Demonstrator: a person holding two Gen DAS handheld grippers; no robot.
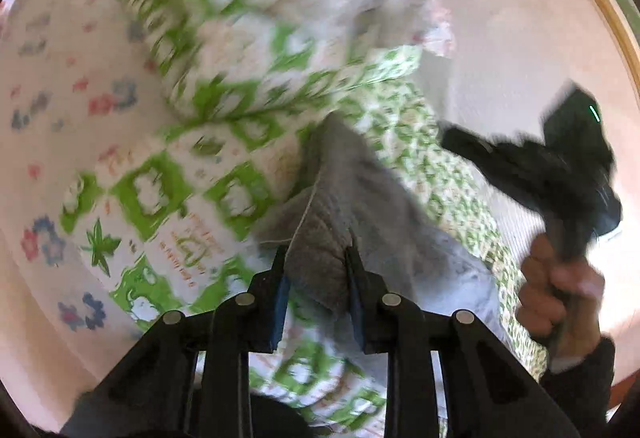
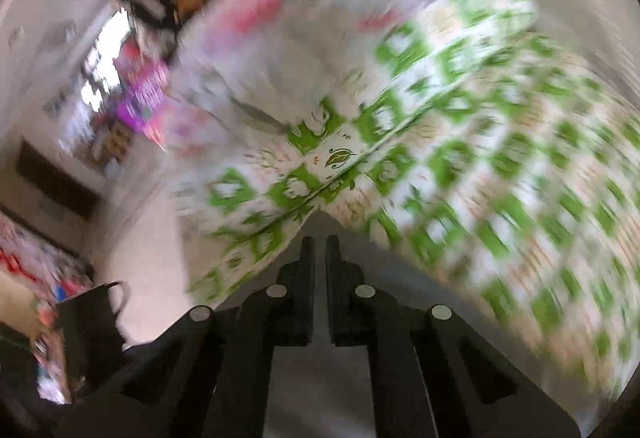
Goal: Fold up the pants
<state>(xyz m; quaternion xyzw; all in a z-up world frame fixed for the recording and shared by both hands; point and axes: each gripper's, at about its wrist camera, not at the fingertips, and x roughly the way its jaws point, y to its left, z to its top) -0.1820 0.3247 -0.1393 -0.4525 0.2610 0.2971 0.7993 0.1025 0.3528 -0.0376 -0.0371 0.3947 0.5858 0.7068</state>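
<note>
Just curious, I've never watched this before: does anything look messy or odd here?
Yes. The green-patterned pants are bunched and twisted rather than flat, and the left tool pinches a thick crumpled wad of their grey inner side. Both views are motion-blurred.

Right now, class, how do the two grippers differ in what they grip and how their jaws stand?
The left gripper clamps a thick wad of grey fabric; the right gripper shows nothing clearly between its fingers. The left's jaws stand apart around the wad; the right's are nearly closed. Both are black and face the green-patterned pants.
</note>
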